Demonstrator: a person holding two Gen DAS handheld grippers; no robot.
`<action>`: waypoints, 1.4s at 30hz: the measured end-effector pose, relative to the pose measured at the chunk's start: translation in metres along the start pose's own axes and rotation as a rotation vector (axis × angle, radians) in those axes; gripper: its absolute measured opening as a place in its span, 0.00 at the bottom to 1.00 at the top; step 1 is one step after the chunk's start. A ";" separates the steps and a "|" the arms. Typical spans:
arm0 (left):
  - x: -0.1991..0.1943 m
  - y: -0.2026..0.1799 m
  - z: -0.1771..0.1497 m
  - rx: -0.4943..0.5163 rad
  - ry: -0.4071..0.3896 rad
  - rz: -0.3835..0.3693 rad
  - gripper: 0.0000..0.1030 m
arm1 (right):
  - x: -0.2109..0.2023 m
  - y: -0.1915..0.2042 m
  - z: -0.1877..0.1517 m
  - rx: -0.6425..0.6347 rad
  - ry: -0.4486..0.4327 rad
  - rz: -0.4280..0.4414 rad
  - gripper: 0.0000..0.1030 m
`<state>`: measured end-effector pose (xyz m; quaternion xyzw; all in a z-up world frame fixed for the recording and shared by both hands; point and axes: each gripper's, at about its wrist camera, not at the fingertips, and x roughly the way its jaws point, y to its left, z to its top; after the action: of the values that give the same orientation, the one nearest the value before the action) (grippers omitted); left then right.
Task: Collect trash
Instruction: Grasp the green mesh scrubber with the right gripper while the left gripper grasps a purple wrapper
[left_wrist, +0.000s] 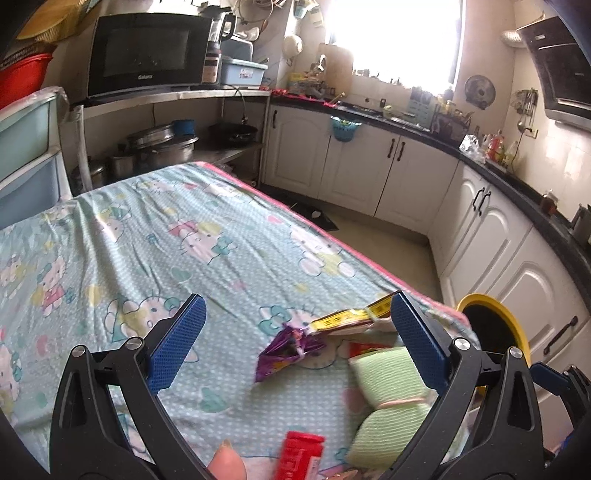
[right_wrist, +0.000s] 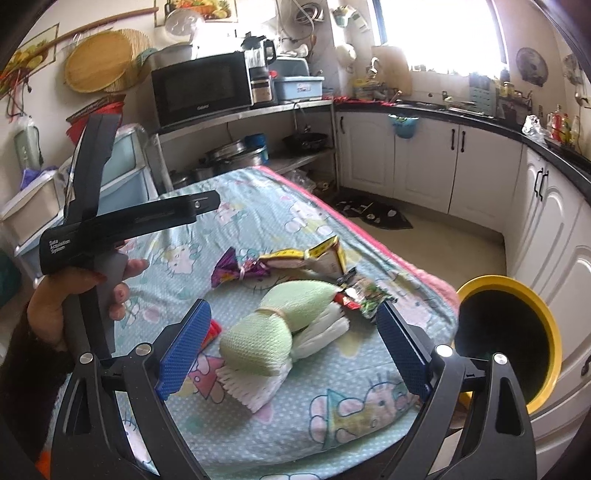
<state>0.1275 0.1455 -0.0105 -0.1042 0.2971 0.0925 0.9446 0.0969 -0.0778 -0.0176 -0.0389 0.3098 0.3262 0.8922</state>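
Both tongs, left (left_wrist: 297, 341) and right (right_wrist: 293, 345), gape wide and empty over a worktop (right_wrist: 332, 413) where wrappers (right_wrist: 240, 271), foam netting (right_wrist: 273, 325) and a red pack (left_wrist: 299, 456) lie uncollected, the yellow bin (right_wrist: 546, 332) waiting at right.

Black tongs (right_wrist: 293, 345) — blue textured pads (right_wrist: 184, 349), silver screws, white lettering, seemingly dark sleeve (right_wrist: 26, 365)

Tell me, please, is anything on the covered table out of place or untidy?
Yes. Litter lies loose on the tablecloth near the yellow-rimmed bin instead of in it: a crumpled purple wrapper, a torn-open yellow packet, a green-and-red wrapper and a green foam net bundle. Both claws are open and empty.
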 end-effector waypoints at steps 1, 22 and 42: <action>0.002 0.002 -0.002 0.000 0.007 0.000 0.89 | 0.002 0.000 -0.001 -0.002 0.006 0.004 0.86; 0.064 0.041 -0.041 -0.065 0.173 -0.083 0.88 | 0.057 0.008 -0.025 0.061 0.175 0.098 0.59; 0.091 0.033 -0.049 -0.048 0.261 -0.159 0.26 | 0.052 0.013 -0.023 0.020 0.174 0.136 0.31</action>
<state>0.1663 0.1755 -0.1071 -0.1610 0.4060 0.0100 0.8995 0.1078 -0.0448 -0.0651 -0.0370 0.3913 0.3783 0.8381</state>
